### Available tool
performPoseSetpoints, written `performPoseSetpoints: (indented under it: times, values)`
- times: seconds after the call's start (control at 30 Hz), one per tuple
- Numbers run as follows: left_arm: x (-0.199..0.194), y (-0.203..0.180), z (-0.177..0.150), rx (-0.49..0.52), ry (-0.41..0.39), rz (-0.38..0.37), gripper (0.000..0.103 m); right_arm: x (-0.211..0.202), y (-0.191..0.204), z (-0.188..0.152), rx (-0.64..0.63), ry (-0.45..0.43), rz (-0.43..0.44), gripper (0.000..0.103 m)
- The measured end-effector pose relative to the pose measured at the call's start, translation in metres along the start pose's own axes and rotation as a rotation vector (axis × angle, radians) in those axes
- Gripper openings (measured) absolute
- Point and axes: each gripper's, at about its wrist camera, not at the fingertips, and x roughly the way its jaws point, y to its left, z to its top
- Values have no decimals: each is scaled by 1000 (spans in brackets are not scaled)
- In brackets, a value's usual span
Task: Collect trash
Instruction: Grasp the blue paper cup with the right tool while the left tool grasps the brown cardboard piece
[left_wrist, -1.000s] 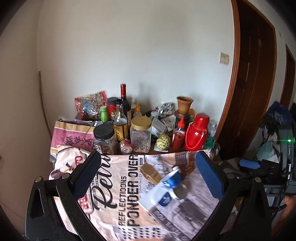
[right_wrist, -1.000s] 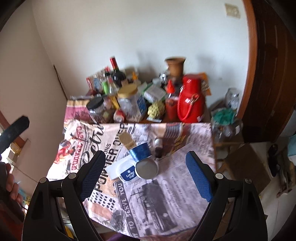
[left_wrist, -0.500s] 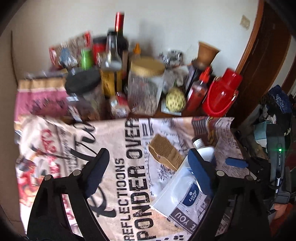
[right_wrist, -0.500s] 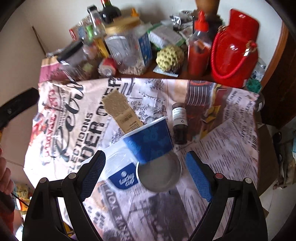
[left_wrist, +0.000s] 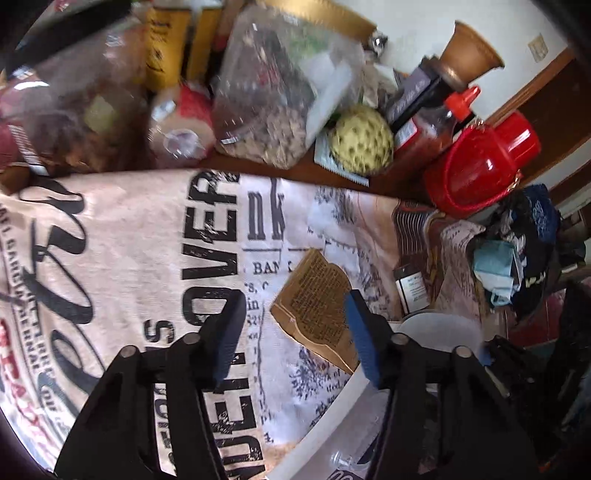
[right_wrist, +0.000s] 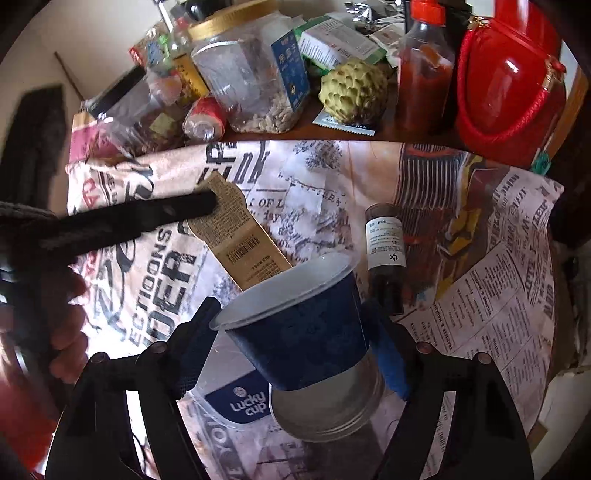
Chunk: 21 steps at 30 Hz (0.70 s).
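Newsprint-patterned cloth (left_wrist: 147, 258) fills the left wrist view, and the left gripper (left_wrist: 293, 328) is closing, jaws about half apart, over a brown wrapper (left_wrist: 317, 299), not yet pinching it. Jars crowd behind. Right wrist view: the right gripper (right_wrist: 291, 332) narrows around a blue paper cup (right_wrist: 303, 332); contact unclear. A dark vial (right_wrist: 384, 251) lies beside.

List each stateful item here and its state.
Blue paper cup: on its side, between the closing right gripper's jaws.
Brown paper wrapper: flat, torn, between the closing left gripper's jaws.
Small dark bottle: lying down.
Red sauce bottle: upright, capped.
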Motion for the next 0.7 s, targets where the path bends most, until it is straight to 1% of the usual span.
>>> performPoseSetpoints:
  times: [0.07, 0.17, 0.27, 0.3, 0.37, 0.43, 0.5, 0.7]
  values:
    - [6, 0, 2, -7, 12, -17, 50, -4, -1, 2, 26, -14, 17, 75]
    - [15, 0, 4, -26, 24, -52, 49, -15, 0, 3, 48, -47, 10, 75]
    - [23, 0, 7, -50, 34, -67, 36, -28, -1, 4, 67, -84, -6, 75]
    - [23, 0, 7, -53, 36, -71, 29, -33, -2, 4, 77, -95, -10, 75]
    - [20, -2, 8, -62, 30, -76, 26, -42, -5, 3, 96, -115, -13, 75]
    - [13, -6, 8, -69, 15, -77, 21, -53, -9, 2, 116, -143, -24, 75]
    - [0, -11, 7, -58, -10, -60, 18, -63, -13, -1, 135, -163, -31, 75]
    - [-60, -39, -1, 25, -137, 68, 16, -99, -26, -9, 178, -228, -35, 75]
